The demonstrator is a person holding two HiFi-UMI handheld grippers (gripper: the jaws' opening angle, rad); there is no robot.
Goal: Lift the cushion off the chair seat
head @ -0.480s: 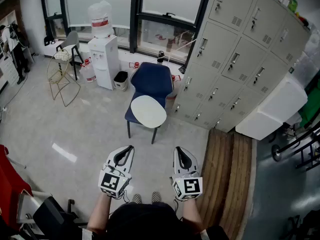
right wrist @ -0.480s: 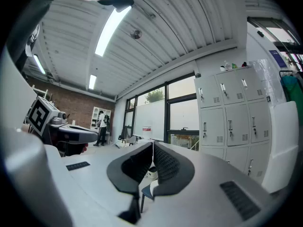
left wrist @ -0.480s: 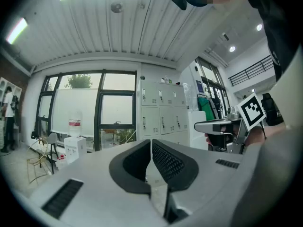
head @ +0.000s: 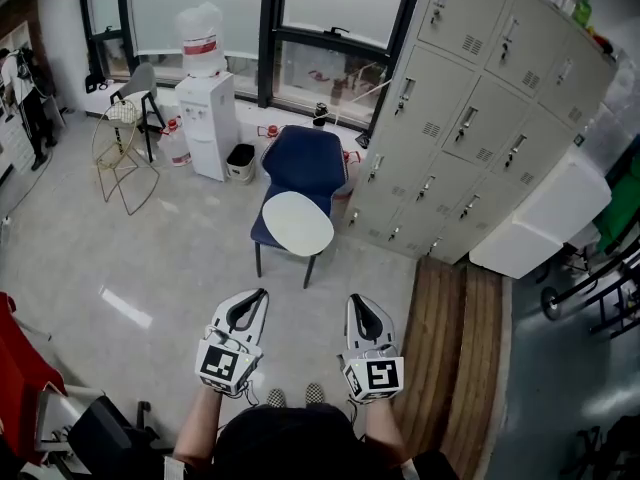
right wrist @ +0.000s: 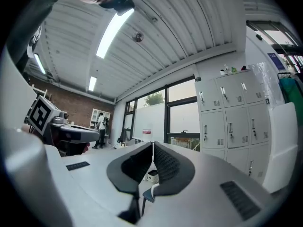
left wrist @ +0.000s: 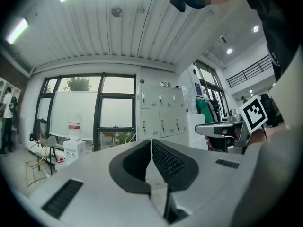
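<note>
A white oval cushion [head: 297, 224] lies on the seat of a dark blue chair [head: 305, 165], which stands before the window in the head view. My left gripper [head: 259, 295] and right gripper [head: 354, 299] hover side by side near my body, well short of the chair. Both are shut with nothing between the jaws. In the left gripper view the left gripper [left wrist: 151, 142] has its dark pads pressed together. In the right gripper view the right gripper [right wrist: 152, 144] is shut too, and a bit of the chair and cushion [right wrist: 152, 193] peeks out below its jaws.
Grey lockers [head: 470, 118] line the right side next to the chair. A white water dispenser [head: 207, 108] and a small bin [head: 241, 160] stand left of it. A wire-frame chair [head: 122, 148] is further left. A wooden platform [head: 455, 348] lies at the right, and a red object [head: 12, 368] at the lower left.
</note>
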